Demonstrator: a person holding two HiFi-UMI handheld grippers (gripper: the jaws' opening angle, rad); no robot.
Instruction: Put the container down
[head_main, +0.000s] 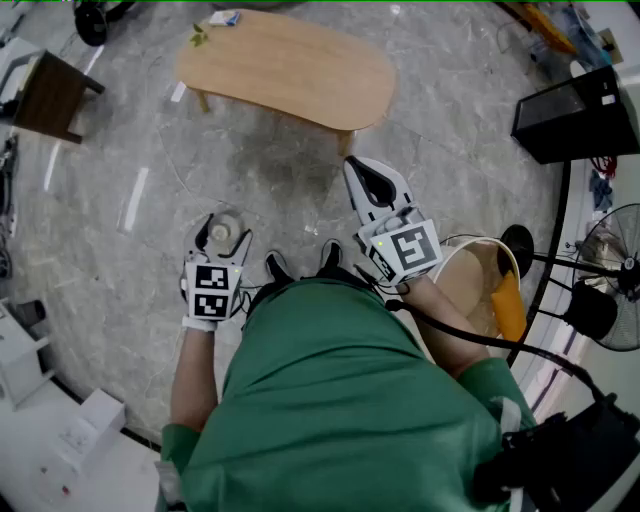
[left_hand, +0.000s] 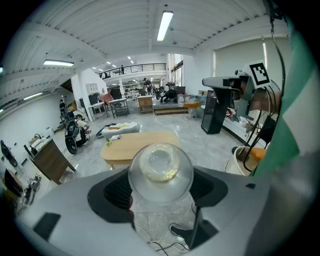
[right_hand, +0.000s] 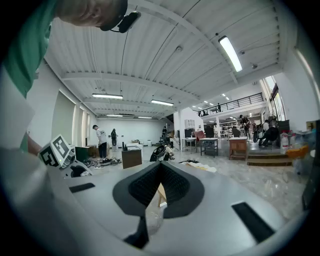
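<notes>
The left claw (left_hand: 161, 184) grips wide around the clear round container (left_hand: 160, 170), holding it in the air above the floor, while the right claw (right_hand: 160, 172) is pinched together and empty. The carry seems in hand. Next, the container likely needs bringing to the far wooden tabletop (head_main: 290, 65), well apart, then lowering and releasing.

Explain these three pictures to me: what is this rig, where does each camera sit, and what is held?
No robot here: a person holds a two-jaw claw in each hand. The head view looks down from their head; the other two views ride on the claws, looking along the jaws. The left claw grips a clear round container above the floor. The right claw is shut and empty. Ahead stands a low wooden table with small items at one end.
</notes>
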